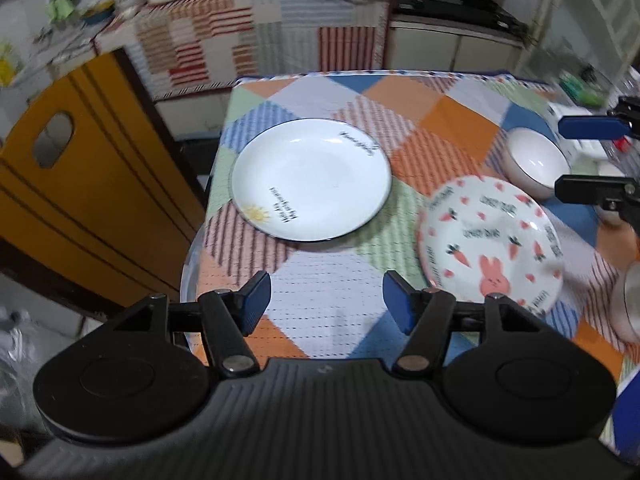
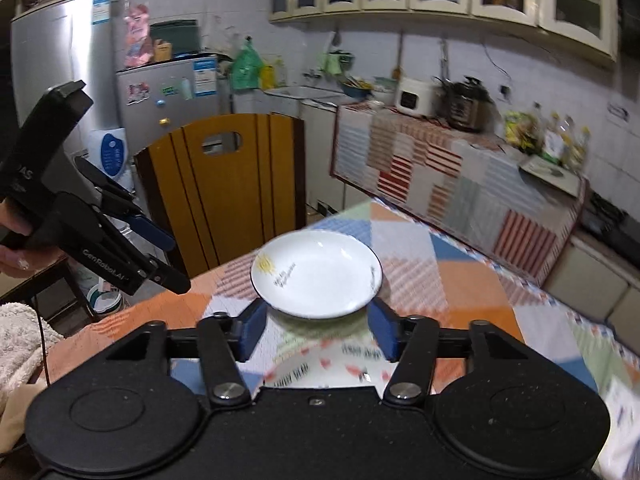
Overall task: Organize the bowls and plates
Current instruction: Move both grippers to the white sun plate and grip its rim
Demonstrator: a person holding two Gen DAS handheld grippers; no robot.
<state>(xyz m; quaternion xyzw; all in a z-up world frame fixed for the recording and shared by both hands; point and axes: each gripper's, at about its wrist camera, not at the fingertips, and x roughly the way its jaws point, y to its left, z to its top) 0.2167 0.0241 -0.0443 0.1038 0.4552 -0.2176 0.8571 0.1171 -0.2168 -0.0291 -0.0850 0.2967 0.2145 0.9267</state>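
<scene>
patchwork tablecloth, wooden chair back, silver fridge, rice cooker

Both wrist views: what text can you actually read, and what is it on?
"CenRobot.AI": side of the left gripper, right wrist view.
"LOVELY RABBIT", blurred, probable: repeated on the bunny plate.
Black lettering on the white sun plate: unreadable.
Fridge stickers: too small.
</scene>
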